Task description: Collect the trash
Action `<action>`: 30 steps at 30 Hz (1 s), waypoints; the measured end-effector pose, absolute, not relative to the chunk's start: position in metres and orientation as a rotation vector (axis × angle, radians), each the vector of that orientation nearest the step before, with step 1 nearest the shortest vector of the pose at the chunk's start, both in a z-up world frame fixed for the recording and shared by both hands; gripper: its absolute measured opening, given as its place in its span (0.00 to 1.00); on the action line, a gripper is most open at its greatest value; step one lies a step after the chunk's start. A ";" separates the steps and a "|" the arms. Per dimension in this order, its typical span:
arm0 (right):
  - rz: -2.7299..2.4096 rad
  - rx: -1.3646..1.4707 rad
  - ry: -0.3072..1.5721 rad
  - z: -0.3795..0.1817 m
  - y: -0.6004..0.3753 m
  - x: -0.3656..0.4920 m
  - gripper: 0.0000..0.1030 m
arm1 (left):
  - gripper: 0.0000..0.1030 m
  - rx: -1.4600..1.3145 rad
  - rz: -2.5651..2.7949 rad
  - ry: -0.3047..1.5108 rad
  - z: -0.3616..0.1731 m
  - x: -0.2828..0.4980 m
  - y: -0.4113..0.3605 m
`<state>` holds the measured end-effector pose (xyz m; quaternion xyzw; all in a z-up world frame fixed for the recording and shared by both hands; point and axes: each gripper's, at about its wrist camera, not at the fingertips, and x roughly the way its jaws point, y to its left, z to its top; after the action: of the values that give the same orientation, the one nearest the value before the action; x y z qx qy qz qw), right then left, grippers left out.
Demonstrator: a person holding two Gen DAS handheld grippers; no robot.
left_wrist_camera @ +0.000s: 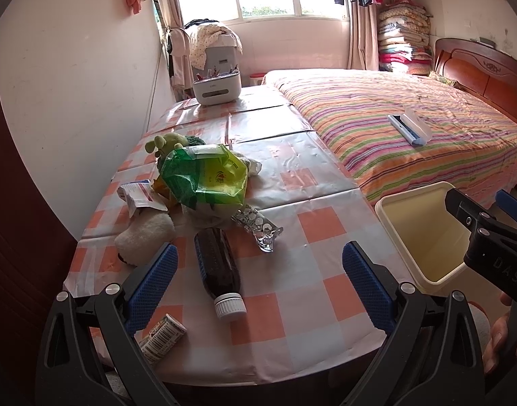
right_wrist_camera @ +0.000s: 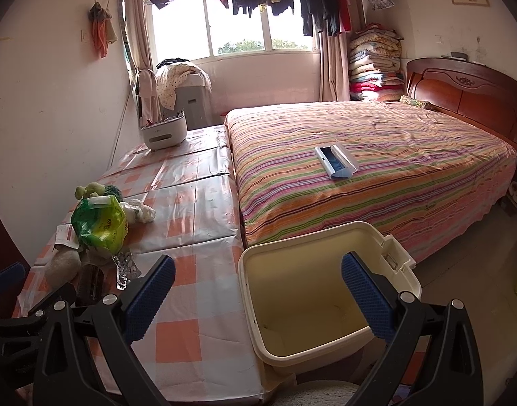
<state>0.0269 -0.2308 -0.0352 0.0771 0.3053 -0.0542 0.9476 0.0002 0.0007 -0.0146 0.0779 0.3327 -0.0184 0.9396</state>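
Black plastic on the right gripper (left_wrist_camera: 488, 233) read "DAS", perhaps cut off, while both it and the left gripper (left_wrist_camera: 258, 264) gaped empty above the bottle (left_wrist_camera: 221, 267).

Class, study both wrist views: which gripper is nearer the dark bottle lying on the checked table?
Left. The left gripper is open with the dark bottle lying between its fingers. The right gripper is off to the right, over the cream bin.

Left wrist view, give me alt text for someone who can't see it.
The open left gripper hovers over a checked tablecloth above a dark bottle lying on its side, white cap toward the camera. Behind the bottle lie a green plastic bag, a foil wrapper and plush toys; a cream bin stands at the table's right edge.
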 end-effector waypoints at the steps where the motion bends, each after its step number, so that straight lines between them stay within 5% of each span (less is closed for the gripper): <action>1: -0.115 0.154 0.625 -0.036 -0.231 0.027 0.93 | 0.93 0.159 -0.039 0.676 -0.015 0.000 0.001; 30: -0.076 0.131 0.682 -0.058 -0.217 0.038 0.93 | 0.93 0.141 0.042 0.666 -0.012 -0.005 0.033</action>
<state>0.0384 -0.2171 -0.0576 0.0641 0.3340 -0.0370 0.9397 -0.0051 0.0328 -0.0122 0.0692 0.3266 0.0205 0.9424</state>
